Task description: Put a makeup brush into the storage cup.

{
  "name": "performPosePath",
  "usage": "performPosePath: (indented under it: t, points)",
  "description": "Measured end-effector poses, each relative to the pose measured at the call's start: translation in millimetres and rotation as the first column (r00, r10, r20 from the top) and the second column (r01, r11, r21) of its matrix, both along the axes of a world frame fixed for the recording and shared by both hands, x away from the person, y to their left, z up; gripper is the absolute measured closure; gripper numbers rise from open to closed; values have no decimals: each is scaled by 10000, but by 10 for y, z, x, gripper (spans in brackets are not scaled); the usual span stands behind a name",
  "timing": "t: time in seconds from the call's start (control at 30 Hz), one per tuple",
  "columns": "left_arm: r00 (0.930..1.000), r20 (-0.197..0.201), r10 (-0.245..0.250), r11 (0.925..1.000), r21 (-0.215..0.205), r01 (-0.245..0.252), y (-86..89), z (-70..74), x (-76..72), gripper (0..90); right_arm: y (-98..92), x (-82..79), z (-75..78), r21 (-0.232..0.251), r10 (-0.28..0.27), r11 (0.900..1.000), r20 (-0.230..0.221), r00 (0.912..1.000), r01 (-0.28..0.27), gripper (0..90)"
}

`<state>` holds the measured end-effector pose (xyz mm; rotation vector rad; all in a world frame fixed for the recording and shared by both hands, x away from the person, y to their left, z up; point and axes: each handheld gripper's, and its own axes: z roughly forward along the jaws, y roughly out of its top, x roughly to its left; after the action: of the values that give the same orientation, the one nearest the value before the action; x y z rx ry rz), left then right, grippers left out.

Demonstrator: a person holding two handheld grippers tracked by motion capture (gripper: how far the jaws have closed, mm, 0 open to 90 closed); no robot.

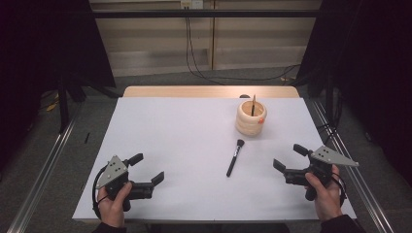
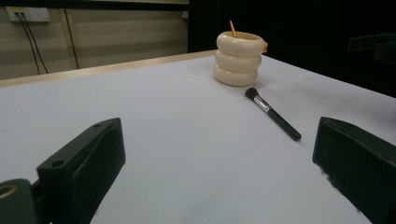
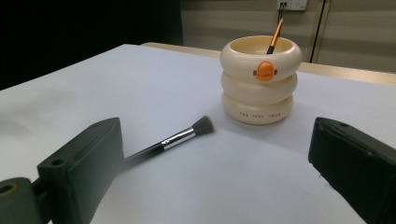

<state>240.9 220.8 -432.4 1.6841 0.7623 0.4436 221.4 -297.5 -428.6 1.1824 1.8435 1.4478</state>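
Makeup brush [image 1: 234, 158] lies flat on the white table cover [image 1: 184, 145], right of centre, black handle toward the near edge and dark bristle head toward the far side, nothing touching it. Just beyond the bristles, apart from them, stands a cream holder [image 1: 251, 118] shaped like three stacked rings, an orange button on its right side; one thin orange-handled stick [image 1: 253, 104] leans upright inside it. Left gripper [image 1: 148, 171] sits low at the near left of the table, held in the person's left hand [image 1: 112, 204], jaws spread wide with only bare cover between them. Right gripper [image 1: 289, 157] is at the near right, in the right hand [image 1: 325, 194], jaws likewise wide apart and gripping nothing. Both are well apart from the brush, which lies between them and a little farther out. From the left gripper view the brush [image 2: 272, 113] lies ahead to the right, holder [image 2: 238, 58] behind it. From the right gripper view the brush [image 3: 171, 141] points toward the holder [image 3: 260, 79], its handle end passing behind the left jaw. Strip of bare wood shows along the table's far edge.
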Motion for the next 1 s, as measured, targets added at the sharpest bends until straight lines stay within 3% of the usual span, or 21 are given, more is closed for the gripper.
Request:
performPosePath:
  t: [0.13, 0.23, 0.4, 0.5, 0.77, 1.0]
  points:
    - [10000, 30, 12, 9999, 127, -13, -4, 7, -17, 23, -30, -92, -27, 109, -361, 9993, 81, 9993, 361, 36]
    - [10000, 19, 24, 10000, -22, -24, 7, 6, -20, 23, -35, -157, -43, 125, -363, 9993, 15, 9993, 363, 35]
    - [10000, 49, 53, 10000, 68, -53, 8, 6, -16, 23, -54, -208, -66, 258, -377, 9990, -49, 9993, 378, 34]
    - [10000, 55, 30, 10000, 68, -30, -1, 5, -16, 23, -52, -200, -73, 33, -257, 9997, -13, 9997, 257, 32]
    - [10000, 32, -84, 9997, 220, 83, -2, -7, 3, 24, -44, -192, -63, 245, -214, 9995, -57, 9998, 215, 26]
    - [9999, 56, -117, 9997, 216, 116, -8, -7, -2, 24, -11, -157, -75, -92, 53, 9999, -144, 9999, -54, 16]
